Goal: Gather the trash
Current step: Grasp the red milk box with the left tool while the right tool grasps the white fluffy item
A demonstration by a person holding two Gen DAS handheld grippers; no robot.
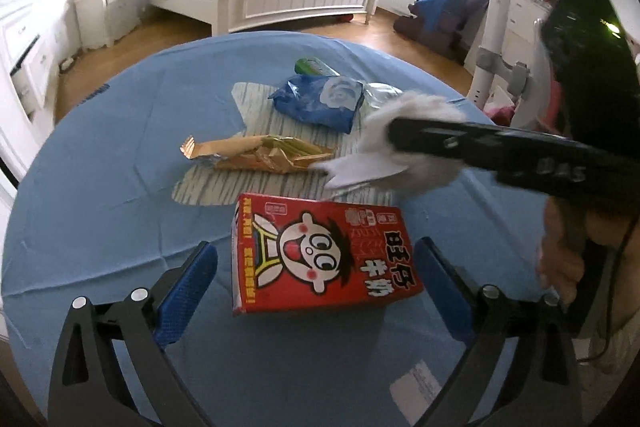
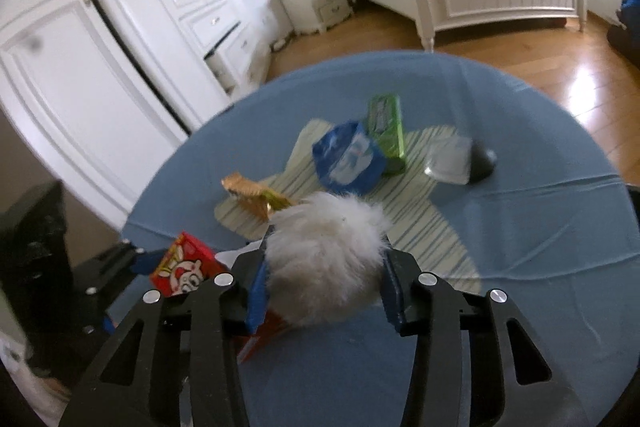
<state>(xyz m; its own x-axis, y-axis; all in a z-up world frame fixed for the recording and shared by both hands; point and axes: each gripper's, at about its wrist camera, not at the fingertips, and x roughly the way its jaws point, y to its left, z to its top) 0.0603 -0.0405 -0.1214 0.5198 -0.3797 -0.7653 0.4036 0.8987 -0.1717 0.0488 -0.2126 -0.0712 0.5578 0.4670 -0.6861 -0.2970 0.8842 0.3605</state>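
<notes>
Left wrist view: left tool (image 1: 316,267) hangs low over the blue table (image 1: 100,187), jaws wide apart, straddling the red milk carton (image 1: 324,255) without touching it; likely lined up to close on its long sides. Right wrist view: right tool (image 2: 324,287) is clamped on a white fluffy ball (image 2: 324,251), both blue pads pressed into the fur, held just above the table near the carton. Fur hides what lies under it. Remaining litter sits farther back on a striped mat (image 1: 224,187): gold wrapper (image 1: 256,155), blue pouch (image 1: 320,99), green packet (image 2: 386,131), and a clear plastic piece (image 2: 448,163) beside a dark rounded object (image 2: 482,165). No bin or bag visible in either view, so the drop-off point cannot be told.
</notes>
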